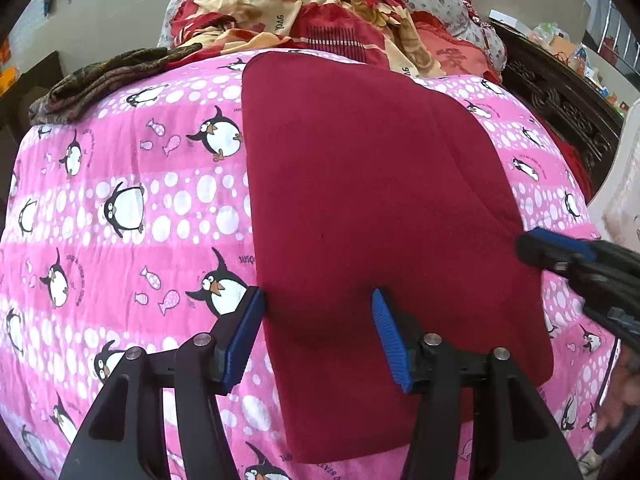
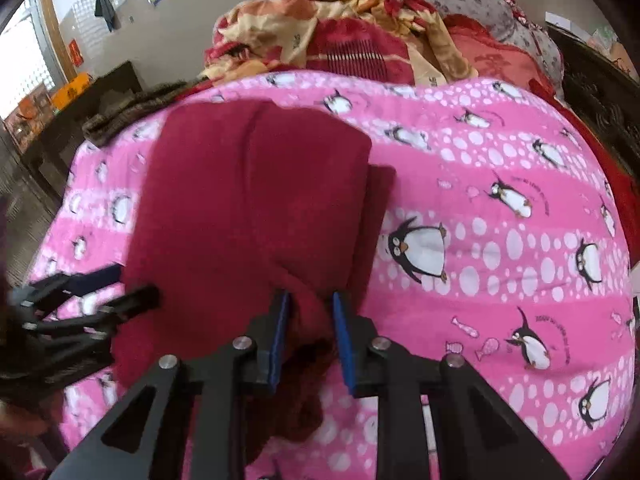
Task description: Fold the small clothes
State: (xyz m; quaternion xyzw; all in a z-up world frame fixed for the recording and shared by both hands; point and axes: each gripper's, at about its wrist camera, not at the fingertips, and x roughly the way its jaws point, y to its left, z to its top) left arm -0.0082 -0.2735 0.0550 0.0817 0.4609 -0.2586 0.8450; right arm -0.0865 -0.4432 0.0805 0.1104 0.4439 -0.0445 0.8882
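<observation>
dark red cloth [image 1: 380, 208] on the pink penguin blanket [image 1: 120, 208], one gripper free and one gripper pinching.

from the left: a brown patterned cloth [image 1: 100, 80] lies at the blanket's far left edge, with a heap of red and orange bedding [image 1: 320, 12] behind. the left gripper [image 1: 318, 312] is wide apart and holds nothing; its left finger sits at the red cloth's left edge and its right finger over the cloth. the red cloth lies flat across the middle of the blanket, folded into a long panel. in the right wrist view the right gripper [image 2: 308, 312] is closed most of the way on a bunched fold of the cloth's near edge [image 2: 248, 208], lifted off the blanket [image 2: 500, 240]. the picture is blurred there.
</observation>
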